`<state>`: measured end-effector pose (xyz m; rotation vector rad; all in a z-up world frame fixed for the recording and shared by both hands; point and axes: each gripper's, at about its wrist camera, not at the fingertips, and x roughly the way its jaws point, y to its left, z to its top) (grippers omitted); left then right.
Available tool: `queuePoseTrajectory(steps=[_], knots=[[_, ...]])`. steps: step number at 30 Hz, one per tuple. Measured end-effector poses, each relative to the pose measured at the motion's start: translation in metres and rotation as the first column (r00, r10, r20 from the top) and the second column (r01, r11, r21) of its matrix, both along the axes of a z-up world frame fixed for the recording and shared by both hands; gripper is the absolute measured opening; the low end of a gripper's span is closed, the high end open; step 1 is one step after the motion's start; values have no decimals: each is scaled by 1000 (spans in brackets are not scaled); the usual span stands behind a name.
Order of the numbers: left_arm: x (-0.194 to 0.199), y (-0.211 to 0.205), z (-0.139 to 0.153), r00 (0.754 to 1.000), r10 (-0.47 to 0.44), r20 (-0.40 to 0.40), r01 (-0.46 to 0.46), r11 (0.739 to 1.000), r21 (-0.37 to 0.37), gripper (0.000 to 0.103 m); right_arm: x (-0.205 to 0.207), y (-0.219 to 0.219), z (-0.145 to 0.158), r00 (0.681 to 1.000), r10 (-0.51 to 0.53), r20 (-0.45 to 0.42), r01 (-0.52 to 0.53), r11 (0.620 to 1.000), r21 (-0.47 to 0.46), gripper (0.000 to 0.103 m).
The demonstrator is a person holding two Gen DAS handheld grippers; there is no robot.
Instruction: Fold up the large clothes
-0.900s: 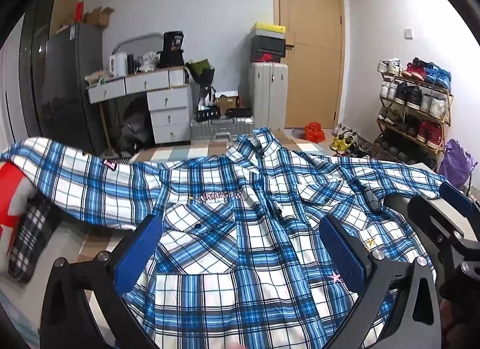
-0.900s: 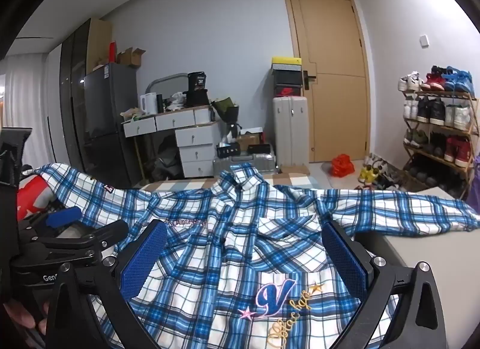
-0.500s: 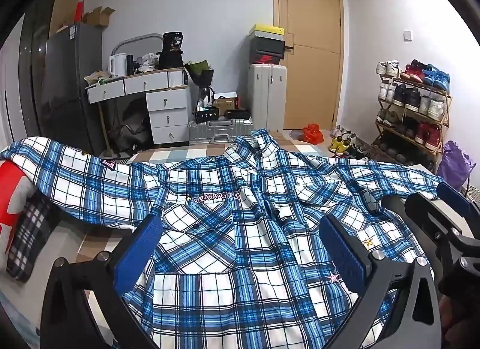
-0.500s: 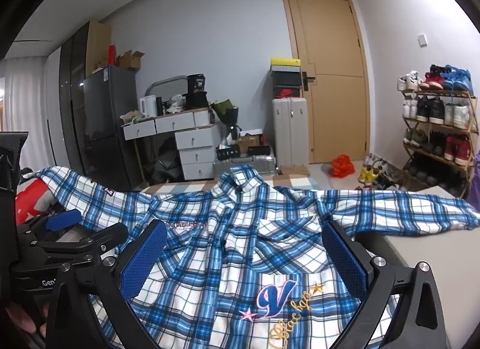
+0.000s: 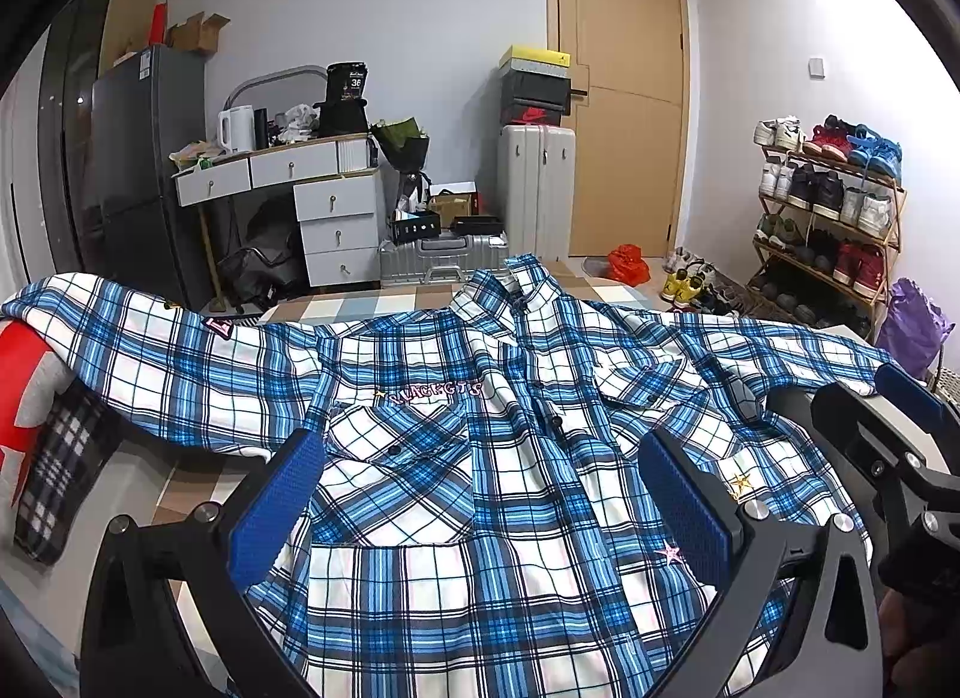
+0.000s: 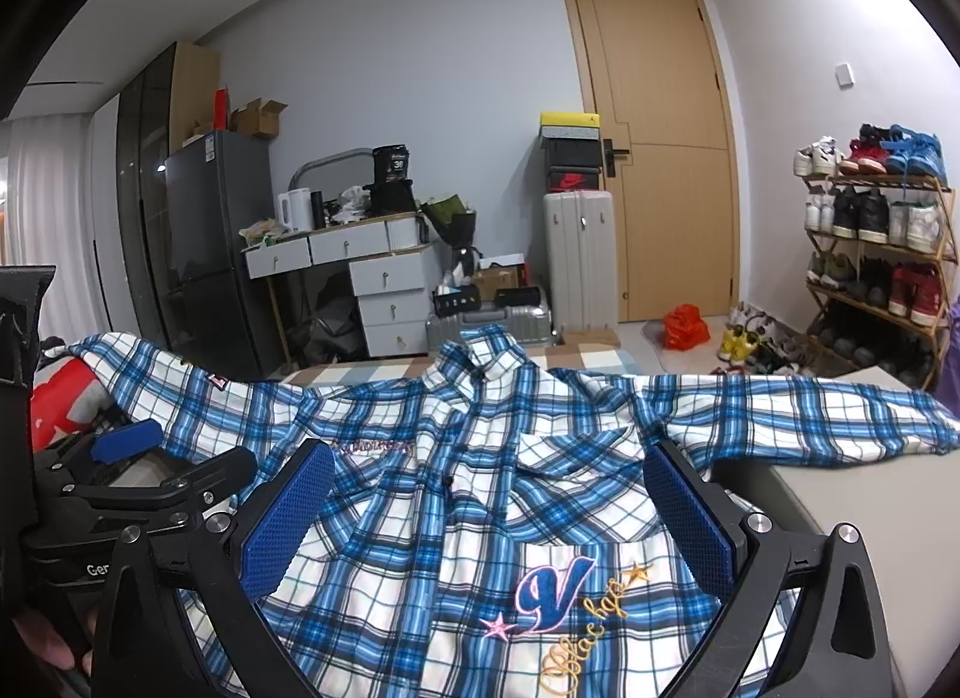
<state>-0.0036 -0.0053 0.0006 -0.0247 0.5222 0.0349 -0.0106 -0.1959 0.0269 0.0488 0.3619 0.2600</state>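
Here, nearest the hem of the plaid shirt, the left gripper and right gripper hover wide open over cloth spread flat on the counter, sleeves outstretched beyond, so folding seems unstarted and next calls for pinching an edge.

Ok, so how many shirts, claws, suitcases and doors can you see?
plaid shirt: 1
claws: 2, the left claw and the right claw, both open
suitcases: 2, the white suitcase standing up and the silver suitcase lying flat
door: 1
Total: 6
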Motion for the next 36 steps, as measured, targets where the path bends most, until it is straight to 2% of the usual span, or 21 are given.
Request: queuePoseTrajectory(steps=[12,36], knots=[[-1,1,1,1000,2,7,-3,1000,8,102,3,-4,0,1000,-23,-18,23,999,30,103],[1,1,-1,1000,6,-6,-6,1000,14,102,0,-2,1,1000,-17,-6,17,1000,26,103]])
